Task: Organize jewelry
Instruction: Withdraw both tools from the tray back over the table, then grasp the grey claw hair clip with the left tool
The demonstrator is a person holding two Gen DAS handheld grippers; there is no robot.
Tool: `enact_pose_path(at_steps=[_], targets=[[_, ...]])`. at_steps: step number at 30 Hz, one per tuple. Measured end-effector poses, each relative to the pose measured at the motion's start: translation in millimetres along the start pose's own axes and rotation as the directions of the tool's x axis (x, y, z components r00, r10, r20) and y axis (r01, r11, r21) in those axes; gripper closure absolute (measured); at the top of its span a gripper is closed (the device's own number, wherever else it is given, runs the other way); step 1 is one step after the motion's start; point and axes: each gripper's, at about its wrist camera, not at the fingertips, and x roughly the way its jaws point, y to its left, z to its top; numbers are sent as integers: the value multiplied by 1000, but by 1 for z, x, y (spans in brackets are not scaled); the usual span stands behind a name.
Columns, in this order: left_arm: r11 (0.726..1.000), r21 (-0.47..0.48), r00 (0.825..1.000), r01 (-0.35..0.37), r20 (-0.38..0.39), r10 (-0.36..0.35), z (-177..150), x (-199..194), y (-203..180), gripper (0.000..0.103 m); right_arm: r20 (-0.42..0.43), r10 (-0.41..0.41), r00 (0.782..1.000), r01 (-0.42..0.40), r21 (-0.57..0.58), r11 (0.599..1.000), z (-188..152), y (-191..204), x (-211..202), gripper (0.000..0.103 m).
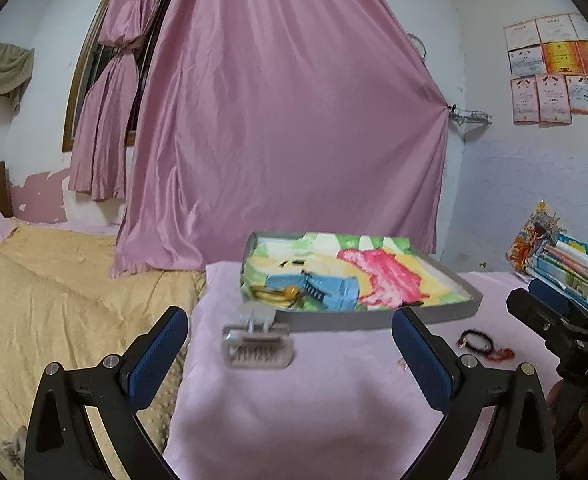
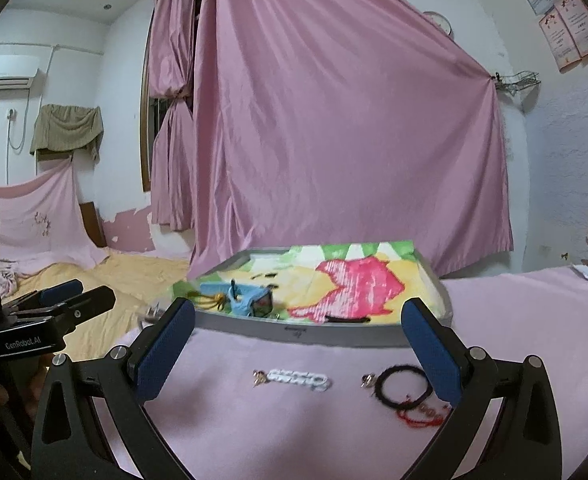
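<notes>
On a pink-covered table (image 2: 514, 320), left of the grey tray (image 2: 294, 334): left gripper (image 1: 290, 354), jaws wide, nothing between the pads. Just before the tray's left corner: a clear hair clip (image 1: 257, 344), blurred. Inside the tray, on a bright cloth (image 2: 354, 284): a blue clip (image 1: 314, 286), gold bangles (image 1: 272, 296). Before the tray's front wall: a white chain bracelet (image 2: 300, 378), a black bracelet (image 2: 404, 382), a red cord (image 2: 422, 414). Above these: right gripper (image 2: 298, 350), jaws wide, empty.

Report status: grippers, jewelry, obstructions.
Left gripper open, empty. Right gripper open, empty. Black bracelet and white chain lie before tray. Nothing blocking.
</notes>
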Motion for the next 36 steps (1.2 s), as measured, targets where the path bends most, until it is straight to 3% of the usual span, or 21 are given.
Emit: enact_pose_path(at_steps=[10, 16, 23, 25, 27, 30, 36], targets=[[1000, 25, 997, 0, -83, 2, -10, 18, 19, 1, -134, 14, 991, -14, 2, 1000, -15, 9, 22, 2], [994, 72, 987, 83, -144, -72, -6, 32, 32, 1, -243, 24, 970, -23, 8, 1000, -17, 21, 42, 2], [987, 130, 973, 92, -222, -61, 0, 54, 36, 1, -337, 30, 941, -30, 6, 1000, -15, 35, 65, 3], [985, 128, 962, 113, -263, -76, 0, 62, 38, 1, -360, 36, 932, -34, 12, 999, -15, 38, 70, 10], [985, 121, 952, 125, -294, -85, 1, 69, 41, 1, -385, 38, 922, -36, 15, 999, -16, 40, 75, 25], [983, 123, 946, 135, -312, -91, 4, 76, 44, 1, -423, 41, 905, -34, 23, 999, -19, 42, 84, 37], [975, 147, 936, 169, -335, -111, 6, 92, 45, 1, -487, 60, 871, -48, 37, 998, -23, 47, 98, 52]])
